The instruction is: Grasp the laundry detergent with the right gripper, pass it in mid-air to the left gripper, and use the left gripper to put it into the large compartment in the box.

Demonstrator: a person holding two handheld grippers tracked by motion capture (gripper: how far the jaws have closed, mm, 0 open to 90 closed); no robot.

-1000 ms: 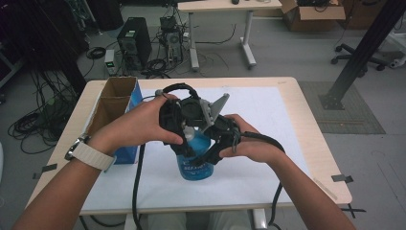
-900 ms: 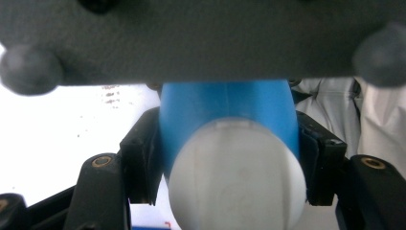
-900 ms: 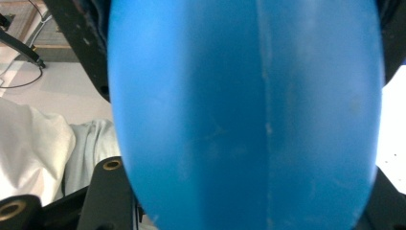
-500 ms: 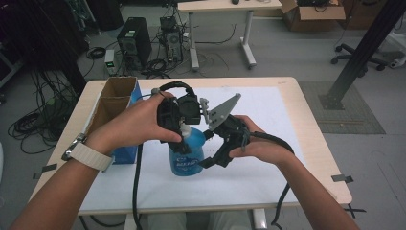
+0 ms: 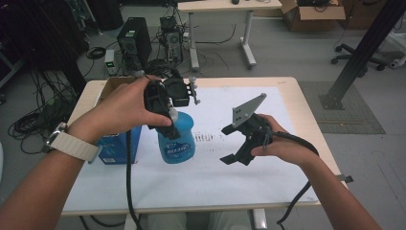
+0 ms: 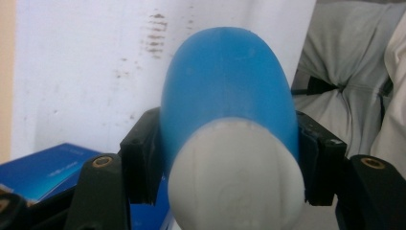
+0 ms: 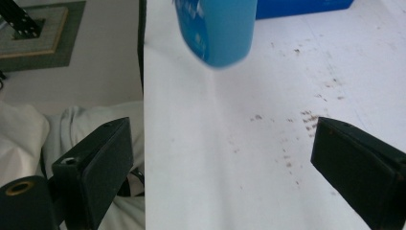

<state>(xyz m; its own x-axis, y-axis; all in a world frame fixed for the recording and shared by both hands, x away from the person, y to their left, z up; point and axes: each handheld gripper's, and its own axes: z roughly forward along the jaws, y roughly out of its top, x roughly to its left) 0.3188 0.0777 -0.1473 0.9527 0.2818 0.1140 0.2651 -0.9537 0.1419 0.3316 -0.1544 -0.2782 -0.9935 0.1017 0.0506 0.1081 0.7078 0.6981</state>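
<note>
Left gripper (image 5: 165,112) has the blue bottle (image 5: 176,139)
Fingers clamped on its neck, frame center; right gripper (image 5: 229,143) beside it, fingers spread wide, empty.

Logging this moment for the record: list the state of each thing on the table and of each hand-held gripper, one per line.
Blue bottle: upright, white cap on, clamped near the top.
Left hand-held gripper: shut on the blue bottle.
Right hand-held gripper: open, holding nothing, apart from the bottle.
Blue box: lying beside the bottle.
White sheet: flat, with dark smudges.
</note>
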